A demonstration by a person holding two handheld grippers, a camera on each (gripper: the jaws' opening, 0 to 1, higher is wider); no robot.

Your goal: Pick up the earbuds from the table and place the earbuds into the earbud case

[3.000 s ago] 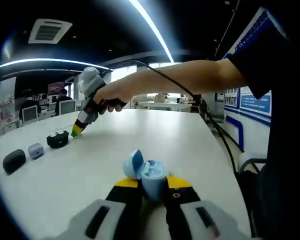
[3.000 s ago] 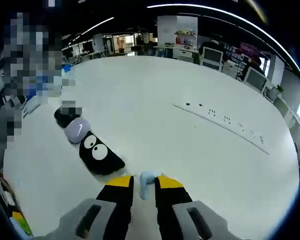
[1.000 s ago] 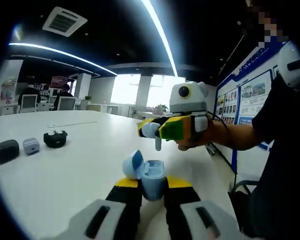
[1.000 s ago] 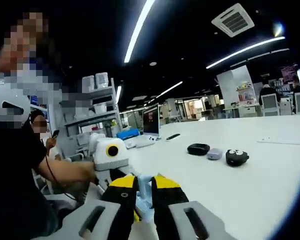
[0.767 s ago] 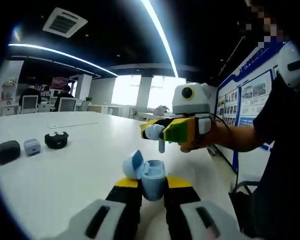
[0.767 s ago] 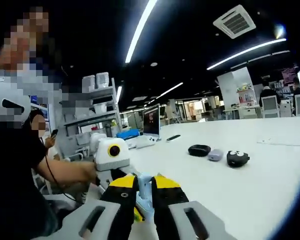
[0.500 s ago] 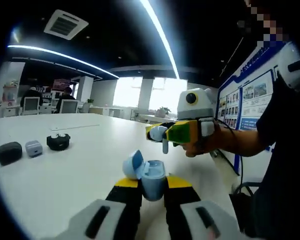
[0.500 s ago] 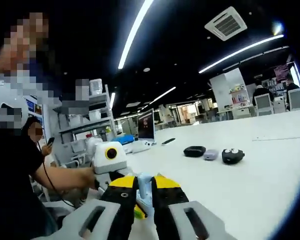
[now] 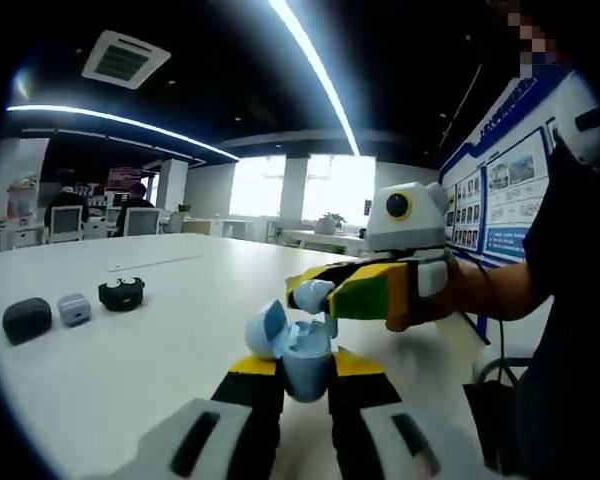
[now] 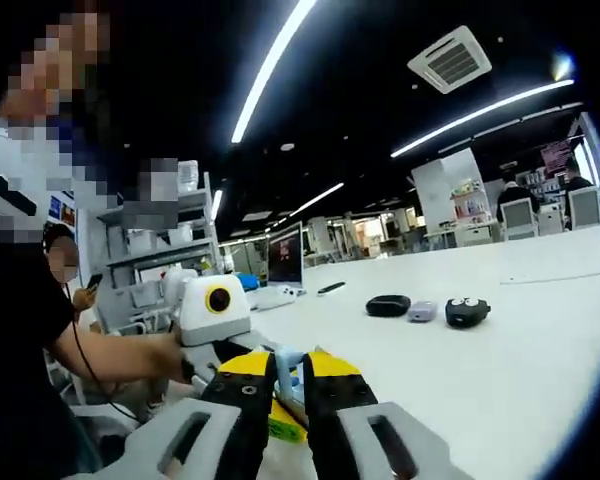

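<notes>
The left gripper [image 9: 305, 385] pinches the open, pale blue earbud case [image 9: 298, 352] between its jaws, the rounded lid tipped back to the left. From the right, the right gripper [image 9: 310, 296] brings a glossy pale blue earbud [image 9: 313, 297] to the case mouth, its jaws pressed on the bud with the stem [image 10: 287, 377] between them. The likely slip: smooth plastic on a narrow stem could twist or pop out if the bud meets the rim off-line, or drop onto the white desk [image 9: 160, 330] if let go too soon. Three other small cases [image 9: 68, 309], black, grey and black, sit far left on the desk.
</notes>
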